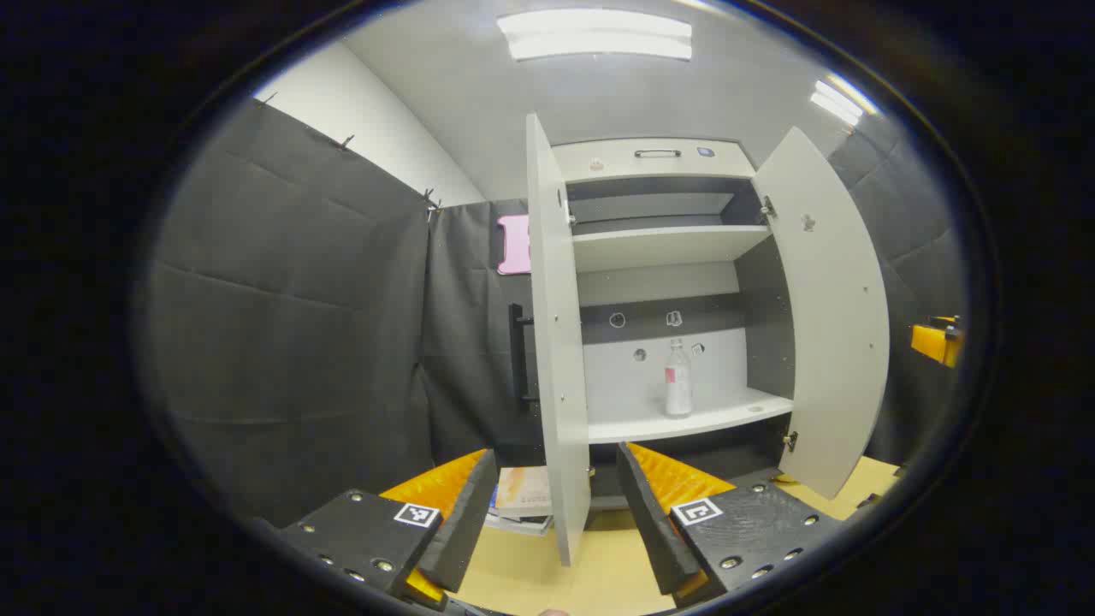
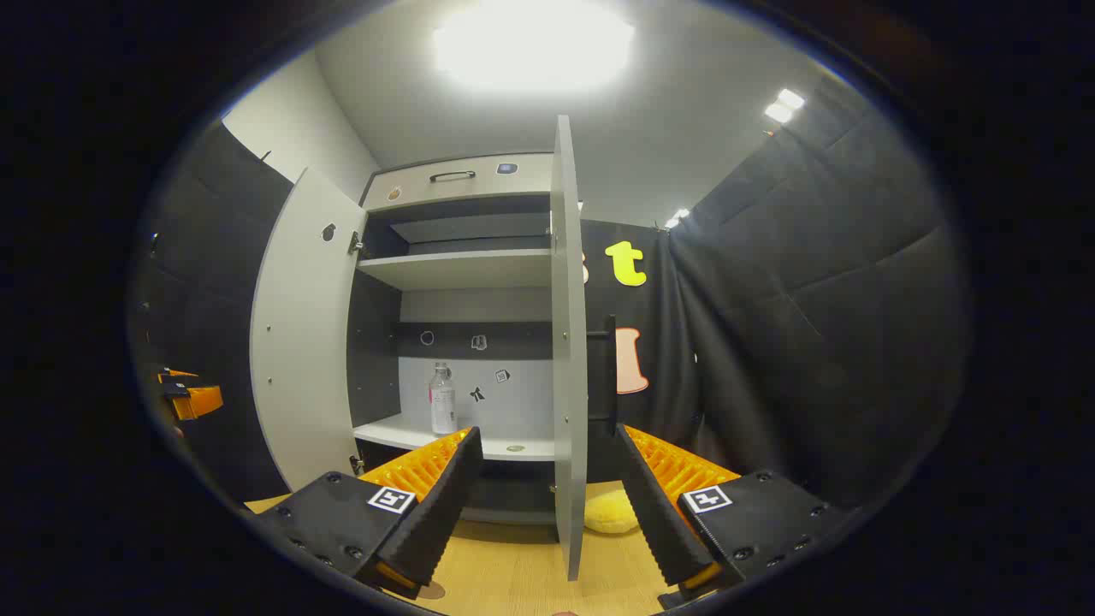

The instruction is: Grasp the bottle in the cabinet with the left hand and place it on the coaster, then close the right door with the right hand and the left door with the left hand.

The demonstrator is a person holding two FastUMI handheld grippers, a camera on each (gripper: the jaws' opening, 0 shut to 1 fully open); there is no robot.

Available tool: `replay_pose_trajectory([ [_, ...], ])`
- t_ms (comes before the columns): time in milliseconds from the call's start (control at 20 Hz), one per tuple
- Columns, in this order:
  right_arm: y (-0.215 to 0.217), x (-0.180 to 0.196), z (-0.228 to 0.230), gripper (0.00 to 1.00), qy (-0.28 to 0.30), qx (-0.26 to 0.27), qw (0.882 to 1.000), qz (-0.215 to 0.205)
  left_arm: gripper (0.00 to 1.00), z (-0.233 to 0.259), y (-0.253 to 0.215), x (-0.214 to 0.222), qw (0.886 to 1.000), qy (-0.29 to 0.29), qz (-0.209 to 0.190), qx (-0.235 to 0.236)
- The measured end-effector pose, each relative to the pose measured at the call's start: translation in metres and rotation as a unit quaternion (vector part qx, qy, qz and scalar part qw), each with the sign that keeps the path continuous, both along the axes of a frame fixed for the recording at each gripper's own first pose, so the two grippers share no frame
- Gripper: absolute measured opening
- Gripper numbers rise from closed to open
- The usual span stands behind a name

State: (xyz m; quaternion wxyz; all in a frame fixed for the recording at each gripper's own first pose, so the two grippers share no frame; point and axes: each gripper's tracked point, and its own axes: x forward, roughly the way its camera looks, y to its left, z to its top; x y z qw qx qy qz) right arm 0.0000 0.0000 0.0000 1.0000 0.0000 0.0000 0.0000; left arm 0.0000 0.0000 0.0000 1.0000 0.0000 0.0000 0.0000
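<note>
Fingers on my left gripper [image 1: 547, 522] stand wide apart with nothing between them, hovering low over the pale wooden surface [image 1: 599, 573] and aimed at the edge of the open left door [image 1: 556, 359] of the grey cabinet [image 1: 659, 158]. Ahead and slightly right of them, well apart, the clear plastic bottle with a white label [image 1: 678, 378] stands upright on the lower white shelf [image 1: 684, 421], its long axis vertical. I judge the left gripper must swing right past that door edge and reach in level to take the bottle side-on. Further right, my right gripper [image 2: 543, 513] also hangs wide and empty, facing the right door [image 2: 569, 342]; from there the bottle [image 2: 442, 400] sits left. A coaster I cannot make out with certainty.
</note>
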Motion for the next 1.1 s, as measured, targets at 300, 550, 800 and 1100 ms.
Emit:
replay_pose_trajectory([
  [300,-0.005,0.002,-0.002,0.98,0.002,0.000,1.000,0.000,0.83,0.001,-0.006,0.002,1.000,-0.002,0.002,0.002],
  [550,-0.008,0.001,-0.003,0.98,0.001,-0.005,1.000,0.001,0.83,0.002,-0.009,-0.001,1.000,0.000,0.003,0.000],
  [800,-0.010,0.001,-0.006,0.98,0.004,-0.001,1.000,0.002,0.83,0.006,-0.013,-0.003,1.000,-0.007,0.001,0.010],
  [1100,-0.017,0.002,-0.015,0.98,0.009,-0.011,1.000,0.012,0.83,0.004,-0.031,0.002,1.000,-0.006,-0.004,-0.004],
])
